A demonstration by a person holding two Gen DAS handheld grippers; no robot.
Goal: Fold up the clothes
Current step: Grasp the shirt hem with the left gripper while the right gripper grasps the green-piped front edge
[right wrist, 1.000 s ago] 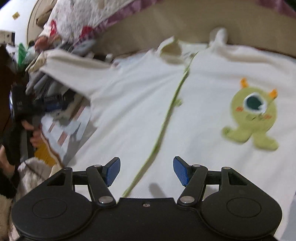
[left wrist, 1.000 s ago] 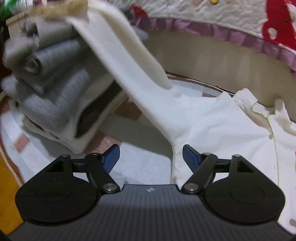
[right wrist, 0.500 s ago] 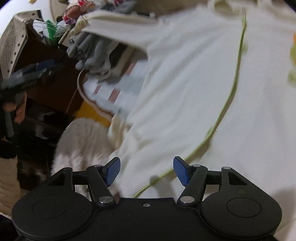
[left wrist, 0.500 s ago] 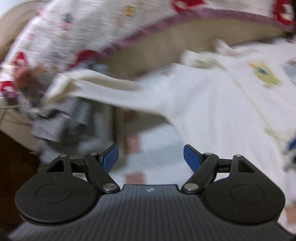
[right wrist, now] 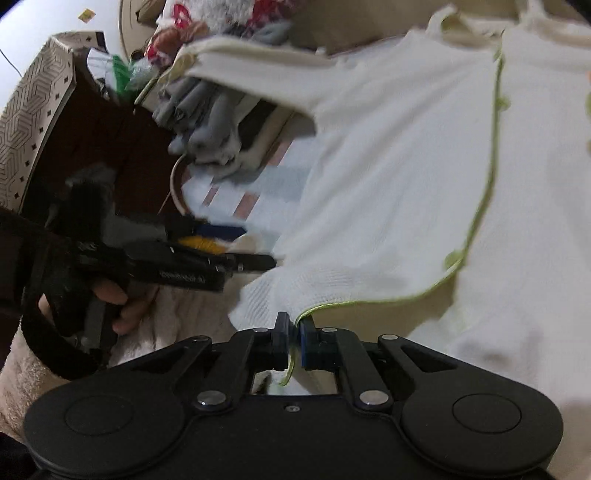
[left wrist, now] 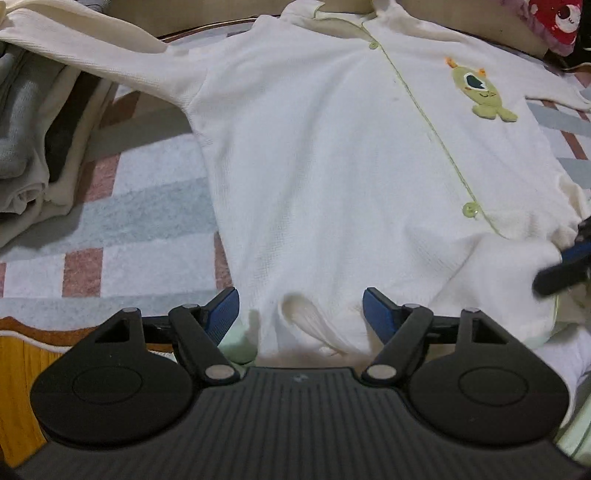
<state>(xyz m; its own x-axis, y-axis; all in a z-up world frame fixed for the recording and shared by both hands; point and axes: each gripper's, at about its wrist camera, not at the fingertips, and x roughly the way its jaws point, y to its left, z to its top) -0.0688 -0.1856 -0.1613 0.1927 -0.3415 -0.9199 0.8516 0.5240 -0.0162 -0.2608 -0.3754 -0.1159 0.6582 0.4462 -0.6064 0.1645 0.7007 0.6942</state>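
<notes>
A white button-front shirt [left wrist: 332, 166] with green piping and a green monster patch [left wrist: 480, 90] lies spread flat on a checked mat [left wrist: 140, 221]. Its left sleeve [left wrist: 92, 48] drapes over a pile of folded clothes. My left gripper [left wrist: 301, 312] points down at the bottom hem; its jaws are closing with the hem between them, and the pads stand clear of the cloth. My right gripper [right wrist: 293, 332] is closing, its pads pinching the green-piped front corner of the shirt [right wrist: 369, 184]. In the left wrist view the right gripper [left wrist: 565, 262] shows blurred at the right edge.
A stack of folded grey and cream clothes [left wrist: 33, 147] sits on the mat's left side. An orange wooden edge [left wrist: 14, 387] borders the mat in front. A quilt with red prints [left wrist: 554, 18] lies behind. A hand [right wrist: 110, 295] holds the left gripper beside a dark cabinet [right wrist: 110, 147].
The left gripper swung away from the folded stack and sleeve and now points down over the shirt's bottom hem. The right gripper went from open to pinched on the green-piped corner.
</notes>
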